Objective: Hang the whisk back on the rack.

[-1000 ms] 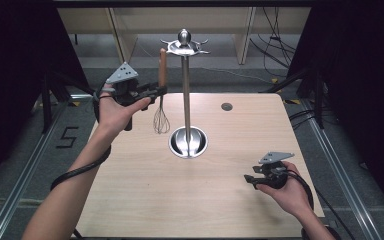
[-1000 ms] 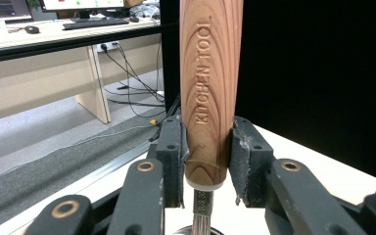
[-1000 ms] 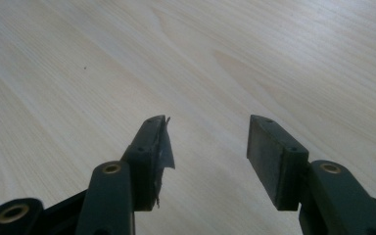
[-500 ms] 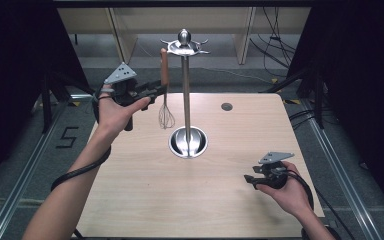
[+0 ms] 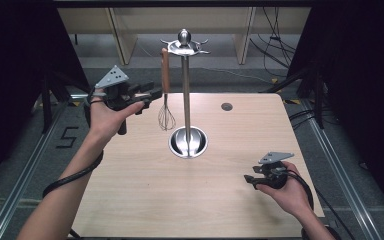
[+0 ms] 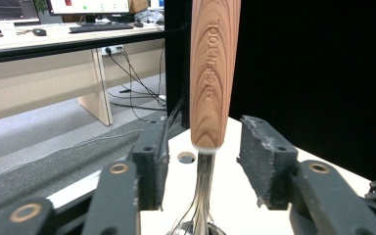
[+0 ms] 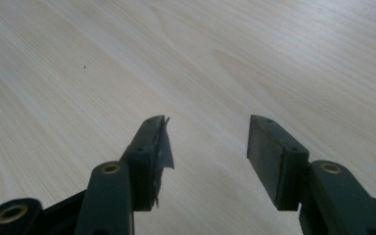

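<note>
One whisk [image 5: 166, 95] is hanging from the top ring of the steel stand [image 5: 186, 90], its wooden handle upright beside the pole and its wire head clear of the table [image 5: 145, 200], a little above the round base [image 5: 188, 142]. The hanging step can be judged as done: the handle is seen to be carried by the rack's own hook, not by any jaw. The left gripper [image 5: 147, 93] is held level at handle height, and its jaws have just been opening; in the left gripper view the handle [image 6: 214, 73] stands between the two pads [image 6: 262, 156] with daylight on both sides, so nothing is being squeezed. A medium gap is shown there, neither wide nor narrow. What is left, by the look of it, is only the release being finished and the left hand being drawn back without the whisk being nudged off its hook or set swinging. The right gripper [image 5: 252, 179] is rested low near the front right corner of the table, well apart from the stand, with its jaws parted and nothing between them; bare wood is seen past its pads [image 7: 274, 156] in the right gripper view. No other utensil is seen on the table or the rack, so the job is judged nearly complete.
</note>
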Demonstrator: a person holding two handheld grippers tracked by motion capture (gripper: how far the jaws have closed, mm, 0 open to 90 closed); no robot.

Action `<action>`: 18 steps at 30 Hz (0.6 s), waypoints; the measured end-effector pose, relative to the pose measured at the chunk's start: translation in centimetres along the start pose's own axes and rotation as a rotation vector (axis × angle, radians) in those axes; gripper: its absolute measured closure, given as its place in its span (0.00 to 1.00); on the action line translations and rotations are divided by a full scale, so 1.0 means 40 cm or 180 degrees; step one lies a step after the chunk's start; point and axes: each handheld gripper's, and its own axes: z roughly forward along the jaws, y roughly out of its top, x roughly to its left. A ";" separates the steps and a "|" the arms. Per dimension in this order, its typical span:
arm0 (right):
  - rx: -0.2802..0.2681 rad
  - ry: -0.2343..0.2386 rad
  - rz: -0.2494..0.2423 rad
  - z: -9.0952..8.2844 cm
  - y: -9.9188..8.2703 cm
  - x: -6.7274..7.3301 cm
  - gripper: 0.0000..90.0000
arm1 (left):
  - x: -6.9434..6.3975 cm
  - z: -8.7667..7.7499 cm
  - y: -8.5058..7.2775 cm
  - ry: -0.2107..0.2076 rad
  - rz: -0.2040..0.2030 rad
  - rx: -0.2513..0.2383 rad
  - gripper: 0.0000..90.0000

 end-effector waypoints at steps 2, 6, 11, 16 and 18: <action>-0.0002 0.0001 0.0004 0.001 0.000 0.000 0.55 | 0.000 -0.018 -0.005 0.0023 0.0009 0.0012 0.54; 0.0063 -0.0018 -0.0068 -0.003 0.001 -0.003 0.55 | -0.003 -0.043 -0.013 0.0048 -0.0020 0.0007 0.49; 0.0078 -0.0006 -0.0014 -0.005 0.002 0.000 0.55 | -0.007 -0.076 -0.031 0.0066 -0.0068 0.0008 0.44; 0.0078 -0.0012 -0.0021 -0.005 0.002 -0.001 0.54 | -0.013 -0.110 -0.064 0.0118 -0.0099 0.0036 0.41; -0.0027 -0.0012 -0.0009 0.002 0.000 -0.001 0.54 | -0.015 -0.123 -0.084 0.0147 -0.0112 0.0073 0.40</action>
